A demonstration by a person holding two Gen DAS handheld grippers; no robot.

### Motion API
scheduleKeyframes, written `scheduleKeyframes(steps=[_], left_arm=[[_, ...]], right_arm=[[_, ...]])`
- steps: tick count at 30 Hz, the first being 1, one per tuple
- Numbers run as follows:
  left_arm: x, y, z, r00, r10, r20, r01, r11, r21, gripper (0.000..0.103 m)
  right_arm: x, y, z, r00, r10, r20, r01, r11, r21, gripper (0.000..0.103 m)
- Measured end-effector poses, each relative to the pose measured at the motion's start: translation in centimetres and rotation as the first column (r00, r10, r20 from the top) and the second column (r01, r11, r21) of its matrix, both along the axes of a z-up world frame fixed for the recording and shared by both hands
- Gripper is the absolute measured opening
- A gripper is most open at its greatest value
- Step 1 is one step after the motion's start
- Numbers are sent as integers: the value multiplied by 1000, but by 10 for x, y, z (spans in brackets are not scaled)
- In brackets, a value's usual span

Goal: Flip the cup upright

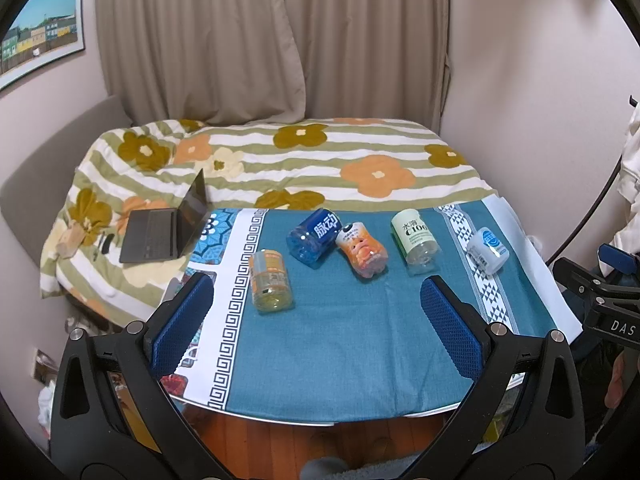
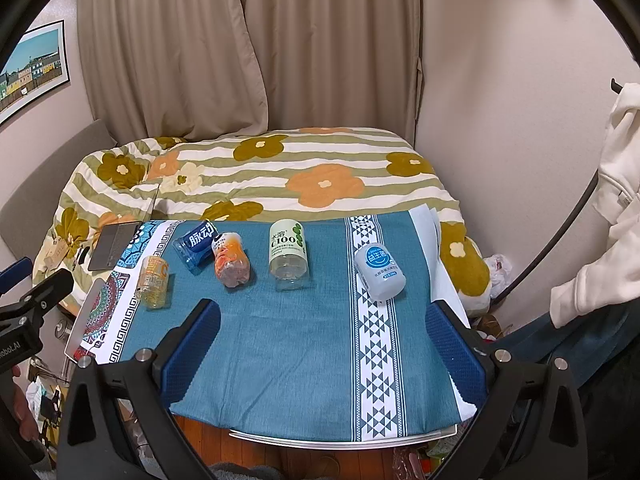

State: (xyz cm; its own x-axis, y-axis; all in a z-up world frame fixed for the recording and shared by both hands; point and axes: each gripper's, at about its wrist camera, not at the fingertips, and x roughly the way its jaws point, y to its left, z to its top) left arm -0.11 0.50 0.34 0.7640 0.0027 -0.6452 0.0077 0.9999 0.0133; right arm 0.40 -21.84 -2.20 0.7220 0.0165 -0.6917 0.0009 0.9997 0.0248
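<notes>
Several cut-bottle cups lie on their sides in a row on the teal tablecloth: a yellow-orange one, a blue one, an orange one, a green-white "C100" one and a white-blue one. My left gripper is open and empty, near the table's front edge, short of the row. My right gripper is open and empty, also short of the row.
A bed with a flowered quilt stands behind the table, with an open laptop on it at the left. Curtains and walls close the back. A white garment hangs at the right. Wooden floor shows below the table edge.
</notes>
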Motion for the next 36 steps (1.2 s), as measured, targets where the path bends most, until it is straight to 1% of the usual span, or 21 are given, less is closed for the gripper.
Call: scheduleKeyframes(steps=[36], left_arm=[[-4, -1, -3, 1000, 6, 0, -6, 1000, 0, 103]], right_arm=[[1, 9, 2, 1000, 9, -3, -9, 1000, 9, 102]])
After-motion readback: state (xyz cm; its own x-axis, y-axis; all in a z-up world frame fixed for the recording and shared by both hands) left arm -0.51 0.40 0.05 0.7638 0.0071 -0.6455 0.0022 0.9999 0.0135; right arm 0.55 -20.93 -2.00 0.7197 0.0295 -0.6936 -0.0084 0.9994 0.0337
